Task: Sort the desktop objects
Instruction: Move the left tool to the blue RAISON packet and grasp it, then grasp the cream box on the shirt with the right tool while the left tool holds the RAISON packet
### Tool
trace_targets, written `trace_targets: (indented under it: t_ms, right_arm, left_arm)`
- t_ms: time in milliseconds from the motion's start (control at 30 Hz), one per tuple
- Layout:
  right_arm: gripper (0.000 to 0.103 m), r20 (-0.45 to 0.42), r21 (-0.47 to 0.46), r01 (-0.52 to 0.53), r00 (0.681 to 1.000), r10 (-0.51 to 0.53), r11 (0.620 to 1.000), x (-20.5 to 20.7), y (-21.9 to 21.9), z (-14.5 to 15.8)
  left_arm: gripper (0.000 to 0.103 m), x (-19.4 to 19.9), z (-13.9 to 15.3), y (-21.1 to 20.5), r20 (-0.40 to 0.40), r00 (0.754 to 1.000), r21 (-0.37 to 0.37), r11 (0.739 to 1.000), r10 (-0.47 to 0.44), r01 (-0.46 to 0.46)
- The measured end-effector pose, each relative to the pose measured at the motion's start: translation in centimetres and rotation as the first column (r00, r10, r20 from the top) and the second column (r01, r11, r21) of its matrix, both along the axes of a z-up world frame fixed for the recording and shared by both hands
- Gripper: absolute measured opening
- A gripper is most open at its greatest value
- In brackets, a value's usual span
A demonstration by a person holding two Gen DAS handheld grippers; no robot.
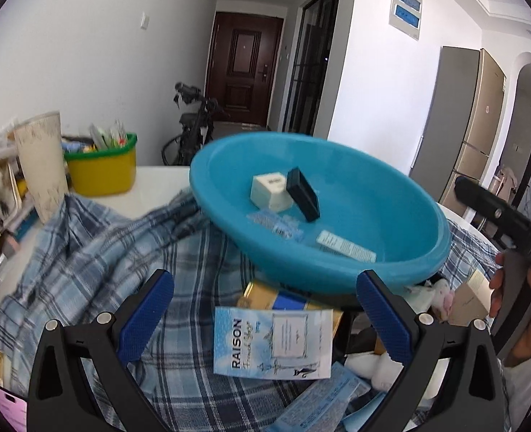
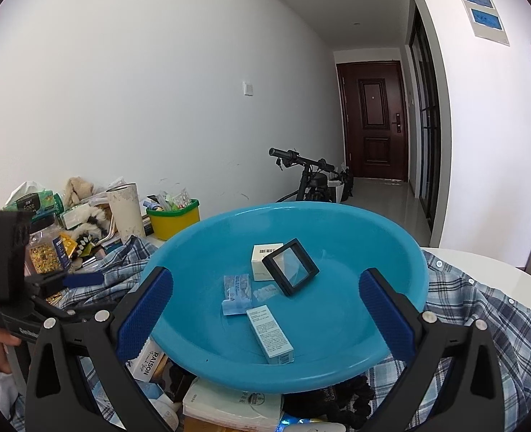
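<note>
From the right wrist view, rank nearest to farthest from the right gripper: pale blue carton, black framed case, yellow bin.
1. Pale blue carton, near side of the blue basin.
2. Black framed case, mid-basin, leaning on a white box.
3. Yellow bin, beyond the basin, left.

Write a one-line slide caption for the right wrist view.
Open right tool hovers over a blue basin holding small boxes, amid plaid cloth and clutter.
</note>
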State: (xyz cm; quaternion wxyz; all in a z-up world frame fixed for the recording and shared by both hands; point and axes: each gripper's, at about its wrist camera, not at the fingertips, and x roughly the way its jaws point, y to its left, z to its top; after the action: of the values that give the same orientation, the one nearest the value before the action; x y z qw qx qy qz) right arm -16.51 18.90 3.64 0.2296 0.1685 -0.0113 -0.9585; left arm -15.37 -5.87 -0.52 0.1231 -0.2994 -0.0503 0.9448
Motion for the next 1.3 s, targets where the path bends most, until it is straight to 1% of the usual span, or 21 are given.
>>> trace_targets:
  t_ms: [133,200,300,433,533,667,800,900,933,967,1000,1033,1133,1300]
  right_arm:
    - [0.103,-0.001,-0.003,0.008,1.000,-0.008,1.000,0.0,0.2,0.1]
    - [0.103,-0.001,-0.003,0.009,1.000,-0.009,1.000,-0.1,0.2,0.0]
    - [0.103,0.006,-0.001,0.007,1.000,-0.007,1.000,-0.2,0.2,-0.1]
    - [0.103,0.009,0.002,0.005,1.000,-0.005,1.000,-0.3,0.1,-0.2]
    - [0.103,0.008,0.002,0.005,1.000,-0.005,1.000,-0.3,0.1,-0.2]
    - [0.103,0.007,0.002,0.003,1.000,-0.003,1.000,-0.3,0.0,-0.2]
    - [0.103,0.008,0.004,0.000,1.000,-0.001,1.000,-0.2,-0.1,-0.2]
    - [0.103,0.009,0.005,0.002,1.000,-0.002,1.000,-0.2,0.0,-0.2]
    - [0.103,0.008,0.006,0.002,1.000,-0.002,1.000,-0.2,0.0,-0.2]
    - [0.103,0.008,0.006,0.003,1.000,-0.003,1.000,-0.2,0.0,-0.2]
    - [0.103,0.008,0.006,0.004,1.000,-0.005,1.000,-0.2,0.0,-0.2]
    - [0.103,0.008,0.006,0.005,1.000,-0.005,1.000,-0.2,0.0,-0.2]
    - [0.103,0.013,0.009,0.007,1.000,-0.007,1.000,-0.4,0.0,-0.3]
    - [0.103,0.014,0.012,0.011,1.000,-0.012,1.000,-0.4,0.1,-0.4]
  left_arm:
    - [0.103,-0.2,-1.5,0.0,0.038,0.998,0.056,0.997,-0.048,0.046]
    - [0.103,-0.2,-1.9,0.4,0.051,0.996,0.059,0.996,-0.076,0.073]
    - [0.103,-0.1,-2.4,1.5,0.066,0.992,0.010,0.994,-0.107,0.107]
    - [0.103,-0.3,-3.4,2.8,0.094,0.990,-0.086,0.990,-0.102,0.110]
    - [0.103,-0.3,-3.9,3.0,0.103,0.990,-0.117,0.987,-0.095,0.107]
    - [0.103,-0.8,-4.6,2.8,0.141,0.986,-0.096,0.990,-0.094,0.108]
    - [0.103,-1.1,-5.1,3.2,0.160,0.983,-0.118,0.987,-0.092,0.112]
    - [0.103,-1.4,-5.3,3.1,0.179,0.980,-0.108,0.989,-0.086,0.106]
    - [0.098,-1.5,-5.3,3.0,0.181,0.980,-0.099,0.990,-0.086,0.105]
    - [0.091,-1.6,-5.3,2.8,0.183,0.980,-0.091,0.991,-0.083,0.101]
    - [0.091,-1.7,-5.3,2.6,0.186,0.980,-0.081,0.992,-0.077,0.093]
    - [0.091,-1.7,-5.3,2.3,0.184,0.980,-0.069,0.994,-0.073,0.087]
    - [0.091,-1.5,-5.1,2.2,0.169,0.983,-0.064,0.995,-0.068,0.080]
    - [0.091,-1.1,-4.8,2.4,0.150,0.986,-0.076,0.993,-0.077,0.089]
